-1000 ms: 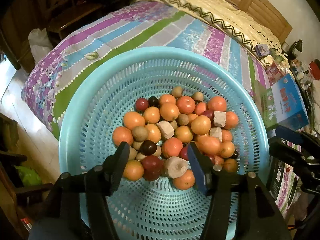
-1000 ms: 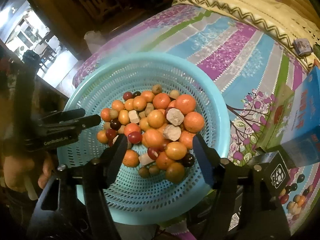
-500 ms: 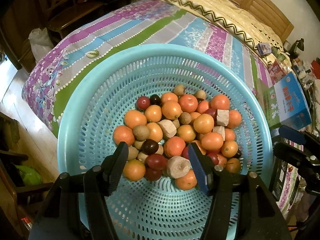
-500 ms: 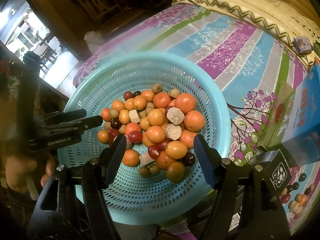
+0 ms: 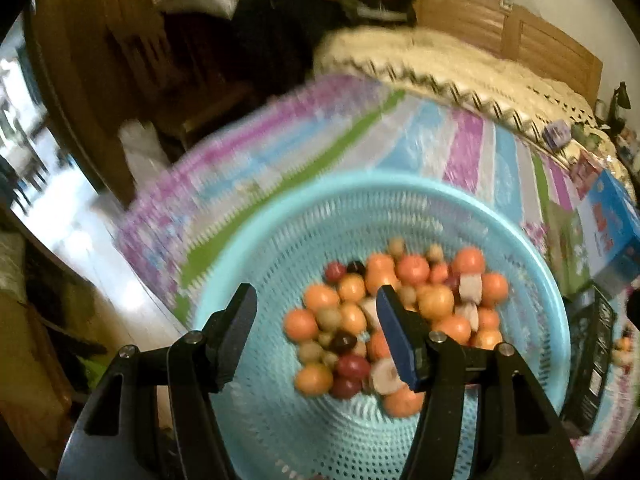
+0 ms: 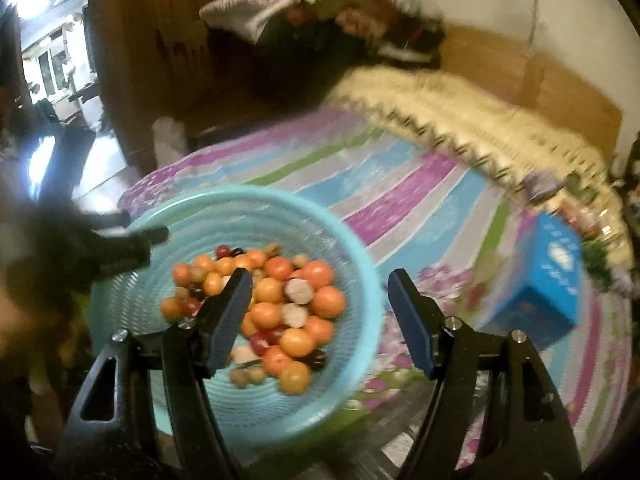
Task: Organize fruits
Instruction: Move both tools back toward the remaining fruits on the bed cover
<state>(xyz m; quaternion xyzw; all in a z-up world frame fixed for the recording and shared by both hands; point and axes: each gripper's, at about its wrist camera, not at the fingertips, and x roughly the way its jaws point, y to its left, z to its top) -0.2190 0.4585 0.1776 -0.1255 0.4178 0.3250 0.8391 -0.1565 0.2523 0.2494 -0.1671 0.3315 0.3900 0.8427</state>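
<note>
**Mixed fruit heaped in one perforated turquoise basket (image 5: 400,196) on the striped bedspread (image 6: 400,196).**
Left gripper (image 5: 316,320) and right gripper (image 6: 320,300) hover part-open and empty. The oranges (image 6: 328,300) look light, firm and prone to rolling, best pinched across the middle; blur prevents a count, roughly two dozen or more pieces.

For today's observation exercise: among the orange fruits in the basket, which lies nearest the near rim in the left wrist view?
The lone orange fruit at the pile's near edge in the basket, just beside the left gripper's blue-padded finger; every other orange one sits farther back.
</note>
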